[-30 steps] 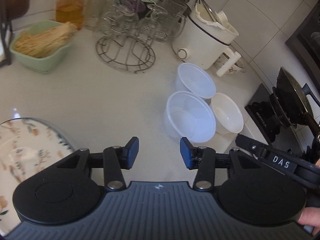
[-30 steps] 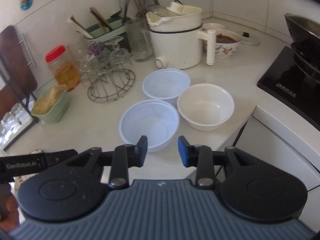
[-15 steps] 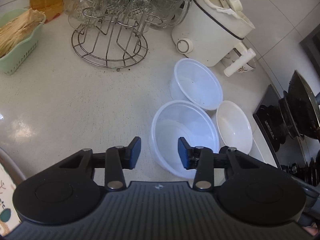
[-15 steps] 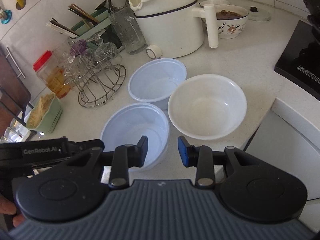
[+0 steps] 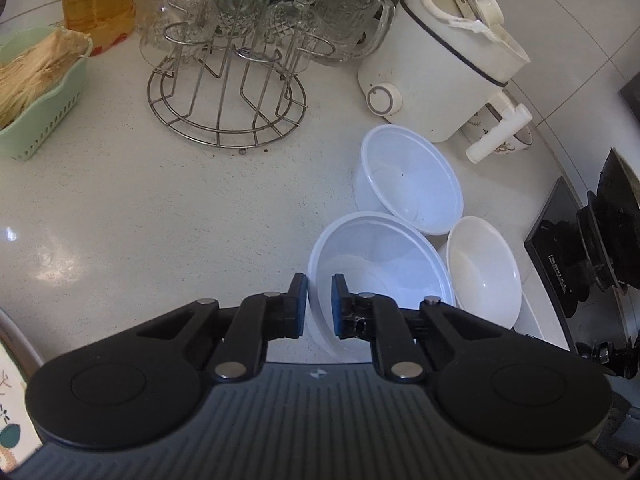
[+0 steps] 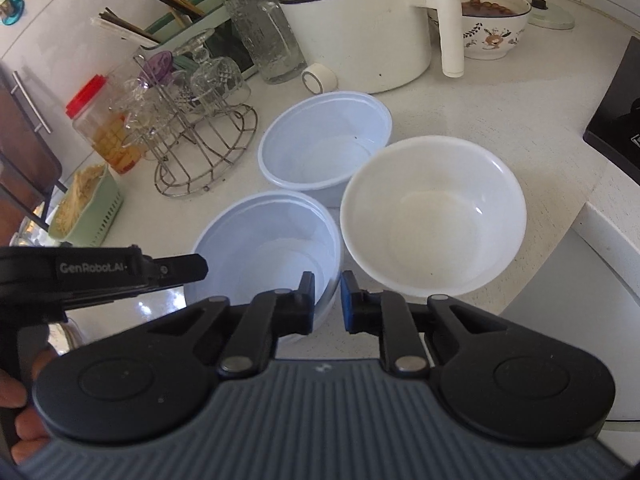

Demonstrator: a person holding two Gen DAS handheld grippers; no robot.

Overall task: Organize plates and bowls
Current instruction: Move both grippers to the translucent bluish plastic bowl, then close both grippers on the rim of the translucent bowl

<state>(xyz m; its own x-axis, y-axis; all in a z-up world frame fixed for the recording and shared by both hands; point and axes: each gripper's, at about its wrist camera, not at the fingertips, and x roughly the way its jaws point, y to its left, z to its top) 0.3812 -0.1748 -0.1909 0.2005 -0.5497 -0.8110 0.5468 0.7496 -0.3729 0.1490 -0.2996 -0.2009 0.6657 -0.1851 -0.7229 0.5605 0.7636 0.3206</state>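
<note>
Three bowls stand close together on the white counter. The near translucent plastic bowl point(image 5: 384, 264) point(image 6: 268, 248) has its near rim between the fingers of my left gripper point(image 5: 320, 304), which is shut on that rim. A second translucent bowl point(image 5: 408, 184) point(image 6: 324, 140) stands behind it. A white bowl point(image 5: 484, 272) point(image 6: 432, 216) stands to the right. My right gripper point(image 6: 327, 300) hangs over the gap between the near translucent bowl and the white bowl, jaws narrowed with a gap, touching nothing. The left gripper point(image 6: 172, 270) also shows in the right wrist view.
A wire glass rack point(image 5: 228, 92) with glasses, a green basket point(image 5: 40, 92), an amber jar point(image 5: 98, 4) and a white cooker point(image 5: 436, 60) stand at the back. A black stove point(image 5: 580, 256) is at the right. A patterned plate point(image 5: 12, 420) lies at the left edge.
Both grippers moved forward and down toward the bowls. My left gripper closed onto the near translucent bowl's rim. My right gripper's jaws narrowed.
</note>
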